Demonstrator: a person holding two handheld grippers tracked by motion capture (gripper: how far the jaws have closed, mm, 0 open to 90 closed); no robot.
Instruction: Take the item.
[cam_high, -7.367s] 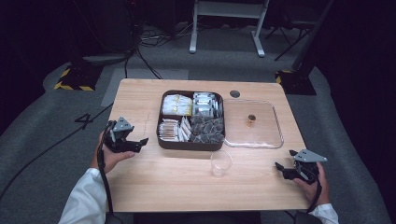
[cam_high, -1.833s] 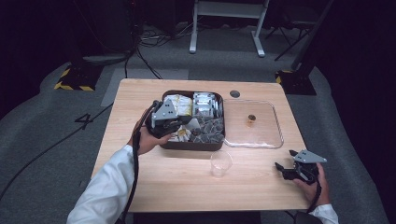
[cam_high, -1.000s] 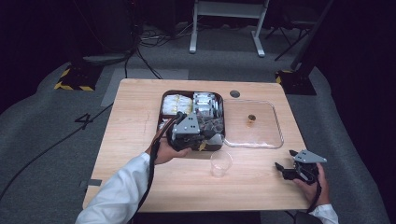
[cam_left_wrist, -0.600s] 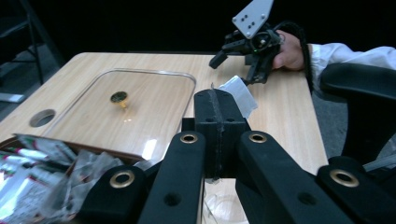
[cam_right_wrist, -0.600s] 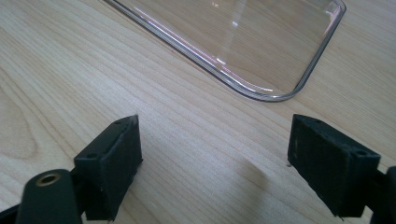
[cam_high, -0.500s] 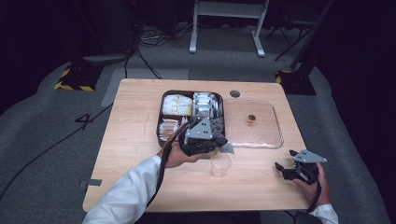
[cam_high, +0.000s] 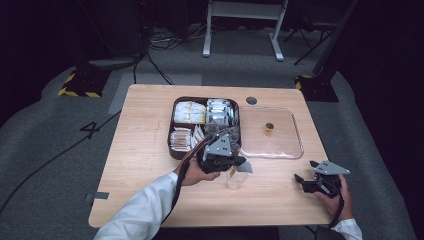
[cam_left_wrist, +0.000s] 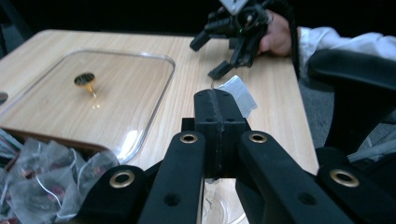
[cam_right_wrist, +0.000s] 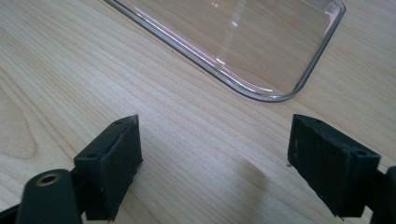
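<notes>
The left gripper (cam_high: 239, 164) is just in front of the dark tray (cam_high: 173, 145) of packets, right above a small clear cup (cam_high: 235, 181). Its jaws are pressed together on a small grey packet (cam_left_wrist: 239, 93), and the packet sticks out past the jaw tips. In the left gripper view the cup rim (cam_left_wrist: 224, 210) shows just under the jaws.

The tray sits in the middle of the wooden table (cam_high: 140, 125). It has little white and yellow packets at the back and see-through tea bags (cam_left_wrist: 42, 163) in the front corner.

A clear lid (cam_high: 272, 132) with a small gold knob (cam_high: 269, 126) lies flat on the table, touching the right side of the tray.

The right gripper (cam_high: 306, 182) is far to the right of the tray, near the front table edge. Its jaws are wide apart with nothing between them, and it sits low over the wood near the lid's corner (cam_right_wrist: 280, 95).
</notes>
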